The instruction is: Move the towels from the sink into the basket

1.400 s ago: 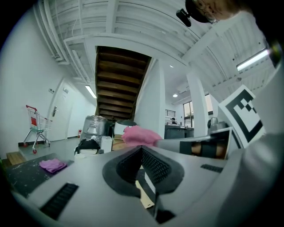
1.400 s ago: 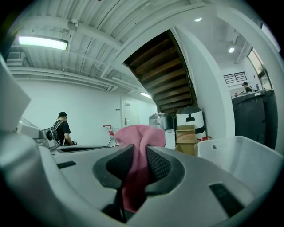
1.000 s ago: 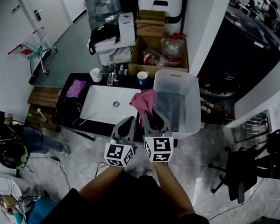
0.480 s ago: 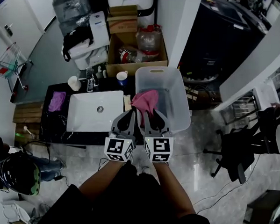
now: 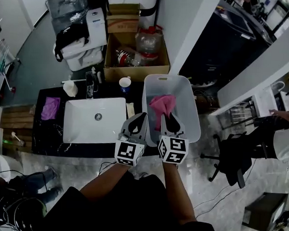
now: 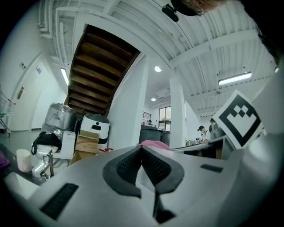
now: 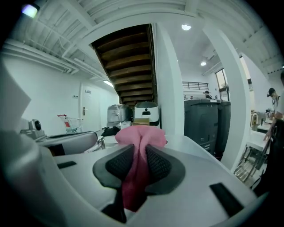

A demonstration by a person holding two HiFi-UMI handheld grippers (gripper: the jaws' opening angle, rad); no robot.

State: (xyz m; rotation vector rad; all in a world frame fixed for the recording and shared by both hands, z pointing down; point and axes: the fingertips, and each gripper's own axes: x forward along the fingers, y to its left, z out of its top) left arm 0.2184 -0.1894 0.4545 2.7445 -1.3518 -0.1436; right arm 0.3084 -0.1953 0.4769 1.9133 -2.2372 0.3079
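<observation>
Two cloths show in the head view. Furthest left, a purple cloth (image 5: 50, 107) lies crumpled on the dark counter (image 5: 43, 136), just beside the white sink (image 5: 86, 129) and not in it; no towel shows in the basin itself. Right of the sink, the left gripper (image 5: 141, 119) has its jaws pressed together with nothing between the pads. Next to it, the right gripper (image 5: 167, 119) is clenched on a pink towel (image 5: 162, 104); a bunched fold runs down between the ribbed pads and a puff of fabric stands above them. In the head view the towel is over the mouth of the clear plastic basket (image 5: 168, 78); whether it touches the bottom I cannot tell.

The towel looks light, soft and limp, so it should drape and fall where it is let go; nothing about it is fragile. A pinch on a gathered ridge, several layers thick, seems the surest hold, since a single thin edge might slide out. The purple cloth probably wants the same: take a raised crease near its middle.
</observation>
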